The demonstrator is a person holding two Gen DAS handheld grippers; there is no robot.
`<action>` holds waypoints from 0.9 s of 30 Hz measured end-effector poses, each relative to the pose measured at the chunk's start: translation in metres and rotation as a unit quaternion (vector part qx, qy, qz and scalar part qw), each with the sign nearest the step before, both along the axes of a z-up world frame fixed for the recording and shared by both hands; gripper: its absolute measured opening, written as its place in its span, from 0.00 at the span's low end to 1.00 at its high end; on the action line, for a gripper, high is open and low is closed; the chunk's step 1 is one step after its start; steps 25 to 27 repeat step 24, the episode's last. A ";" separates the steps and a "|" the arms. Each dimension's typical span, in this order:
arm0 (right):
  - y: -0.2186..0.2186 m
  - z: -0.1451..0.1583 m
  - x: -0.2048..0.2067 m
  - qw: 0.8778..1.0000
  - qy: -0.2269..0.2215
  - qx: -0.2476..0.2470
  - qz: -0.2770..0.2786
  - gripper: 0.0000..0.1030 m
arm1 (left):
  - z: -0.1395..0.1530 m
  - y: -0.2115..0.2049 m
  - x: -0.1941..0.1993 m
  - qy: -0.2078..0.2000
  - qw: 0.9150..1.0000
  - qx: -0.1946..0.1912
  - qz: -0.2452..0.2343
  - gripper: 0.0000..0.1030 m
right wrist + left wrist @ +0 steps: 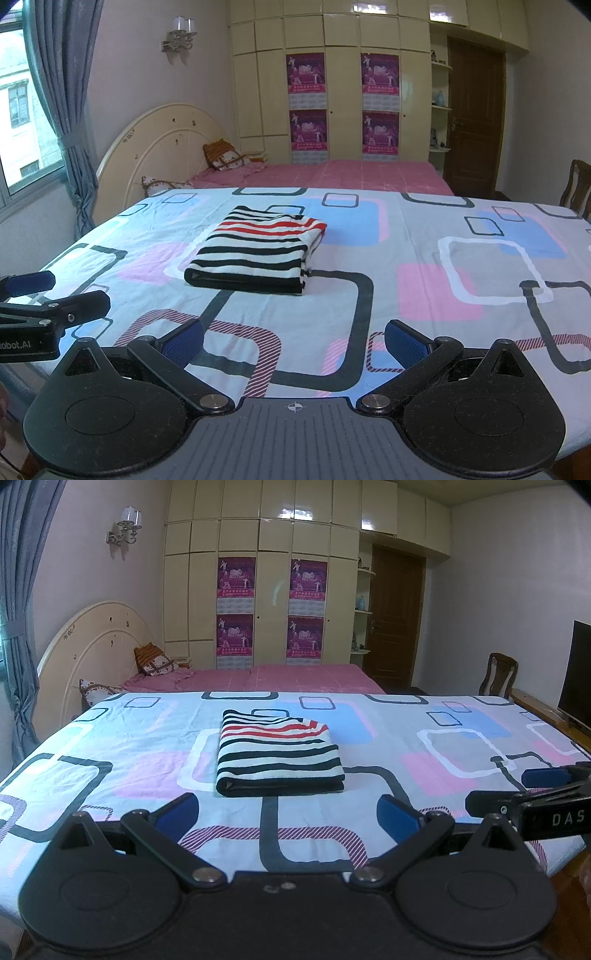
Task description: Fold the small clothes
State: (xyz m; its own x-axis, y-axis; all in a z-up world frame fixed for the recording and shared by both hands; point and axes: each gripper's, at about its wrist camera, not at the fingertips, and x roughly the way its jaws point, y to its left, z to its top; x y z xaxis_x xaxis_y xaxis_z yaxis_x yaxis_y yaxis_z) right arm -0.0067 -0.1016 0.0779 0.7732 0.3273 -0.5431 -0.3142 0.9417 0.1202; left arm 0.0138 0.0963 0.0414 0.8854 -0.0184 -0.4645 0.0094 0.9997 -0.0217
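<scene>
A striped garment, white with black and red stripes, lies folded into a neat rectangle on the patterned sheet. It also shows in the right wrist view. My left gripper is open and empty, held back from the garment near the sheet's front edge. My right gripper is open and empty, to the right of the left one and a similar distance back. The right gripper shows at the right edge of the left wrist view, and the left gripper at the left edge of the right wrist view.
The sheet covers a table-like surface. Behind it stands a bed with a pink cover, pillows and a curved headboard. A wardrobe, door, wooden chair, dark screen and curtain surround it.
</scene>
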 end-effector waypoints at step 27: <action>-0.010 0.000 0.004 1.000 0.000 0.006 0.000 1.00 | 0.000 -0.007 0.004 0.002 1.000 0.011 -0.002 0.94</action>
